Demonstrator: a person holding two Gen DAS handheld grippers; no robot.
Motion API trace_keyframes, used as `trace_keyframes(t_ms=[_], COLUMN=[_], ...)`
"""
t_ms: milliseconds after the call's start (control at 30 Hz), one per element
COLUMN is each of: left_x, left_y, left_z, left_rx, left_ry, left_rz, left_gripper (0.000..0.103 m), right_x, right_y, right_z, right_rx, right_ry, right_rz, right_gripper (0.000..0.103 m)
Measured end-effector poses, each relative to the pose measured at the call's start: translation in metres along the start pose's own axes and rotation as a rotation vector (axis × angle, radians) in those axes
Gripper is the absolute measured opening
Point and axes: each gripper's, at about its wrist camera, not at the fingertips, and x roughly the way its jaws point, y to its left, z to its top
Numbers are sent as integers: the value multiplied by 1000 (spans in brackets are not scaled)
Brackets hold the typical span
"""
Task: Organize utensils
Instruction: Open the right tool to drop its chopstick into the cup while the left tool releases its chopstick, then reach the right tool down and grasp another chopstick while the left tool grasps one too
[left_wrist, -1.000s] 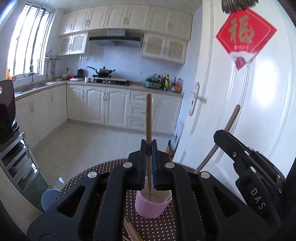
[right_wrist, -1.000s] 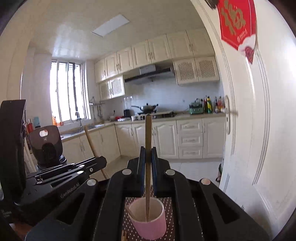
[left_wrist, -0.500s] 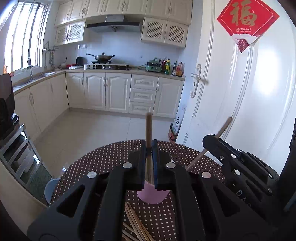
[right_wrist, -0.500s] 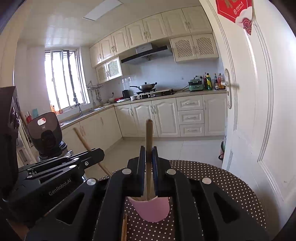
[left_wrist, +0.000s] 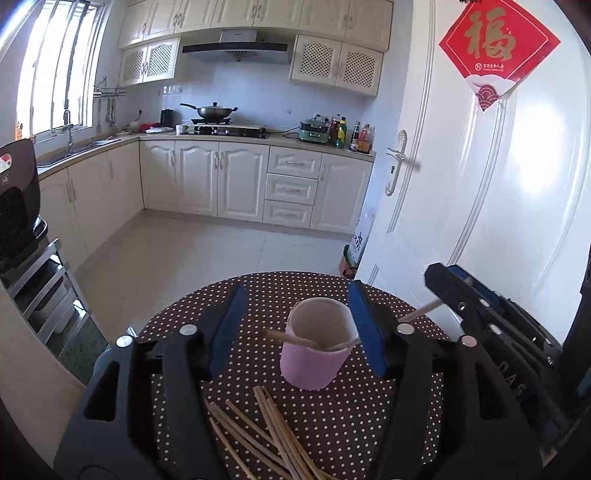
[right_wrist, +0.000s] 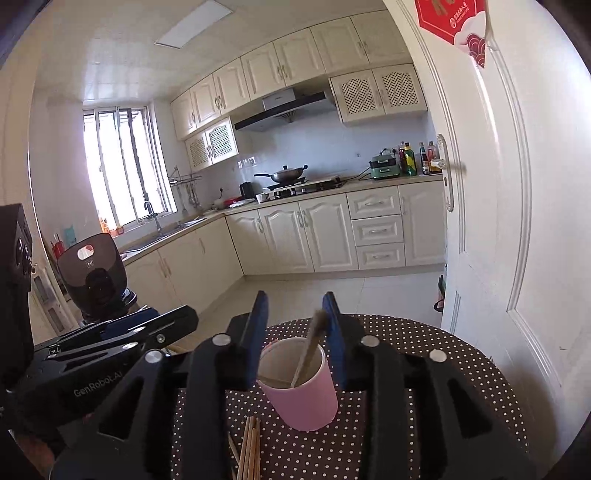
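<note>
Both our grippers are opening, nothing pinched: left gripper (left_wrist: 295, 328) and right gripper (right_wrist: 295, 332) straddle the small pink paper cup (left_wrist: 313, 354) at centre frame, two thin wooden chopsticks (left_wrist: 291, 338) dropped inside. The loose chopstick pile (left_wrist: 266, 435) lies bottom centre (light, stiff, rolls easily), so we'd pinch mid-shaft.

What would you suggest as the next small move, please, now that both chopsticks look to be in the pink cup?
Probably draw both grippers back and down toward the loose chopsticks on the dotted table for the next pair. The left gripper and right gripper are opening, pressing on nothing. Two chopsticks already lean inside the pink cup, and a pile still lies in front of it.
</note>
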Motion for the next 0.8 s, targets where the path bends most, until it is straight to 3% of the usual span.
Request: trace_keyframes(t_ms=[200,367,600,800], left_x=[-20,-31,-20,8], left_y=[15,33,74,84], left_z=[-14,-33,-72,-107], left_rx=[-5,-14,-117,-143], left_ry=[33,98,258,414], left_rz=[44,71,73,62], left_gripper=[69,73,73,72], right_x=[-19,-31,-21,5], right_y=[-3,-6,-10,-4], right_z=[-5,-20,-56,-81], right_rx=[16,15,31,52], right_ry=[0,53,185,351], right_rz=[-1,3,17,68], right_gripper=[46,51,52,52])
